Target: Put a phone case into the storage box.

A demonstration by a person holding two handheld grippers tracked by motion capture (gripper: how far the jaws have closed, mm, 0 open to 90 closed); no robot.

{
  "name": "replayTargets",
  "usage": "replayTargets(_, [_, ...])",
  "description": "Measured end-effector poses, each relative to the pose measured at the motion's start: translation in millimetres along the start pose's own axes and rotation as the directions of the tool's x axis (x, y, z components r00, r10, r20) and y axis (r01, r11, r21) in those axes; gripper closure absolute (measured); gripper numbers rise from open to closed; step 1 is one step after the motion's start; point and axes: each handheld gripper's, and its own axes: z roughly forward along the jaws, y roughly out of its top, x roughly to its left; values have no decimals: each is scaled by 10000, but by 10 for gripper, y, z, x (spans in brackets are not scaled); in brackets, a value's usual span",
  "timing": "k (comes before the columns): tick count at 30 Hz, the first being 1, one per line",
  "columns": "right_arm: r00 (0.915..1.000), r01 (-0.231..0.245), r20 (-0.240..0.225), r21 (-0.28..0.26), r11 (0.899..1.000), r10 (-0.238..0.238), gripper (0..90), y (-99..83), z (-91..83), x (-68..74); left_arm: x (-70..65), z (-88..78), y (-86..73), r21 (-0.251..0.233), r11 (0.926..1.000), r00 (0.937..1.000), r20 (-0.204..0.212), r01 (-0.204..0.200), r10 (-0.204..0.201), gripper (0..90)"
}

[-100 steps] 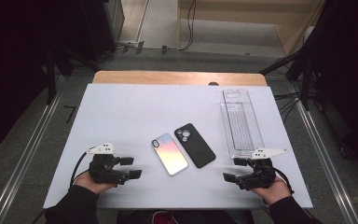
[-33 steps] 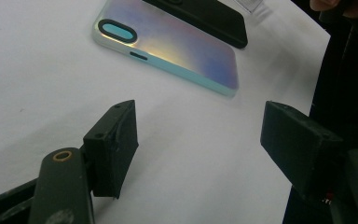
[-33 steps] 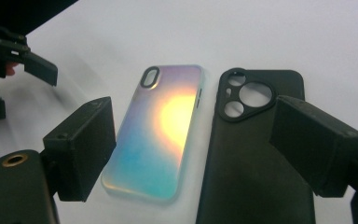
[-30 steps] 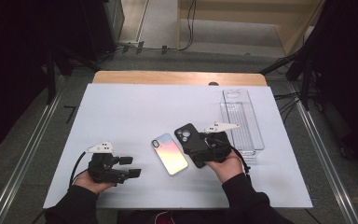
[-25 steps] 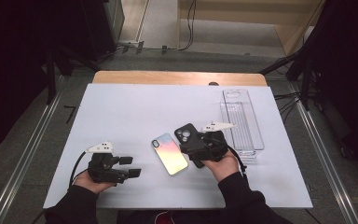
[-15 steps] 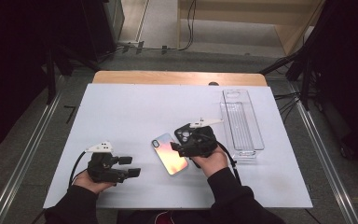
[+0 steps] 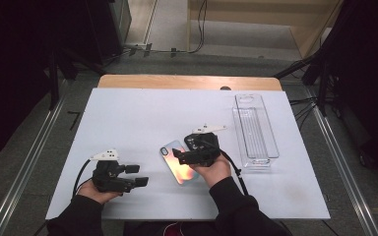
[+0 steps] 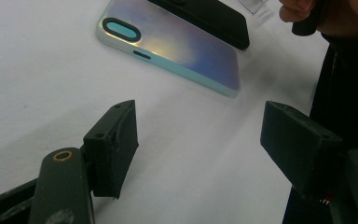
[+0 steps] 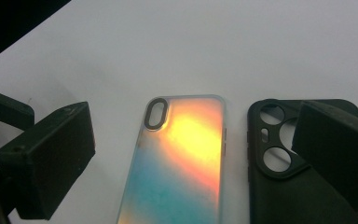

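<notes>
Desk: a white rectangular desk (image 7: 128, 113) with a bare strip of light wood (image 7: 187, 81) along its far edge; the top is matt and plain, with soft shadows under the things on it.
Room: grey floor around the desk, metal rails (image 7: 27, 162) running along both sides, dark equipment at left and right, cables (image 7: 199, 29) trailing over the floor beyond the far edge, pale wooden panelling at the back right.
Iridescent case: a shiny phone case with a blue-to-orange sheen and an oval camera cut-out (image 7: 178, 162) lies flat near the middle of the desk, on the person's side.
Black case: a matt black phone case with round camera holes (image 9: 279, 186) lies flat just beside the iridescent case, on its right in the right gripper view.
Clear tray: a long transparent plastic tray (image 7: 256, 132) stands on the right part of the desk, well apart from the left gripper.
Right gripper: right gripper (image 7: 187, 156) held over the two cases; its fingers have just been opening and stand wide, straddling the iridescent case without pressing on it, one finger (image 9: 340, 149) over the black case.
Left gripper: left gripper (image 7: 135, 175) held low near the desk's front left, fingers (image 8: 114, 144) spread apart with bare desk between them.
</notes>
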Motion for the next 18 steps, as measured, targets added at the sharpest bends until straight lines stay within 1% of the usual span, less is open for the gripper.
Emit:
replayTargets(7, [10000, -87, -41, -107, 9999, 86, 0, -20, 66, 99, 0, -2, 0, -11, 10000, 10000, 7, 14, -14, 281])
replayTargets(9, [10000, 10, -13, -120, 9999, -10, 0, -24, 83, 121, 1, -3, 1, -9, 10000, 10000, 10, 16, -16, 281])
replayTargets(13, [10000, -14, -46, -75, 10000, 14, 0, -30, 119, 142, 1, -5, 1, -20, 10000, 10000, 5, 22, -22, 281])
replayTargets(18, [10000, 1, 57, 43, 10000, -1, 0, -47, 166, 144, 5, -6, 0, -47, 10000, 10000, 13, 46, -46, 281])
